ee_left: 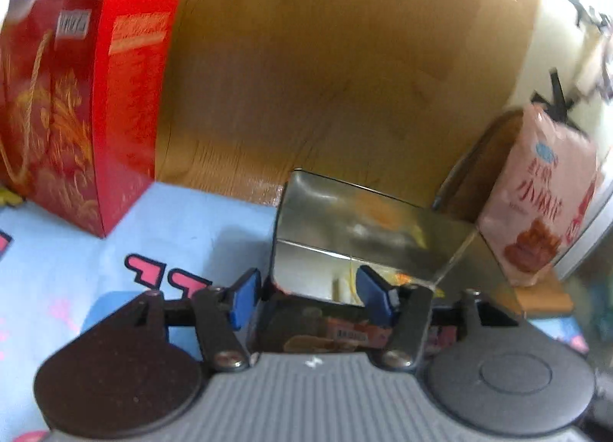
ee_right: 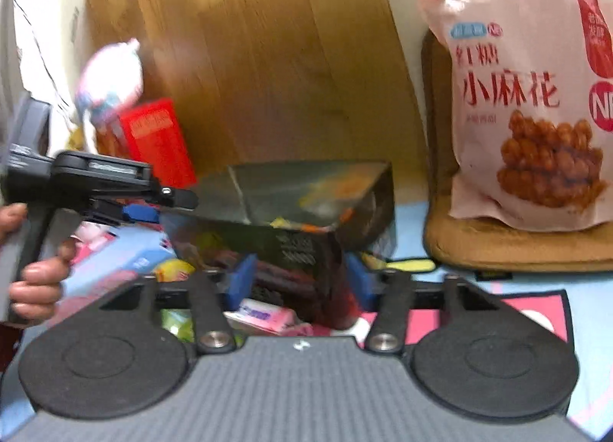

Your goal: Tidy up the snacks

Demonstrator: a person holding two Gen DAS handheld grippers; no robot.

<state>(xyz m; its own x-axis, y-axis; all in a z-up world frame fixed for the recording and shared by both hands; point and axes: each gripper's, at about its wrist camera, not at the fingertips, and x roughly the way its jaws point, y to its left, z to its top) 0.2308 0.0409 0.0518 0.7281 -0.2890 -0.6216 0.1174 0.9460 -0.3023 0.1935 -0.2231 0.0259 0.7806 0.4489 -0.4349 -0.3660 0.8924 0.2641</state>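
An open shiny metal tin [ee_left: 345,235] stands on the blue mat against the wooden panel, with small snacks inside. My left gripper [ee_left: 311,296] is open astride the tin's near left wall, one blue pad outside and one inside, neither pressing. From the right wrist view it [ee_right: 168,206] sits at the tin's [ee_right: 306,189] left edge, a person's hand [ee_right: 34,285] on its handle. My right gripper [ee_right: 299,283] is shut on a dark snack packet [ee_right: 302,250] with pale print, just in front of the tin. Blur hides the exact pad contact.
A red gift box [ee_left: 95,116] stands left of the tin. A big pink snack bag [ee_right: 528,108] leans on a brown cushion [ee_right: 498,250] to the right. Loose packets, pink [ee_right: 264,315] and yellow-green [ee_right: 172,269], lie on the blue mat [ee_left: 172,235]. A wooden panel [ee_left: 325,59] closes the back.
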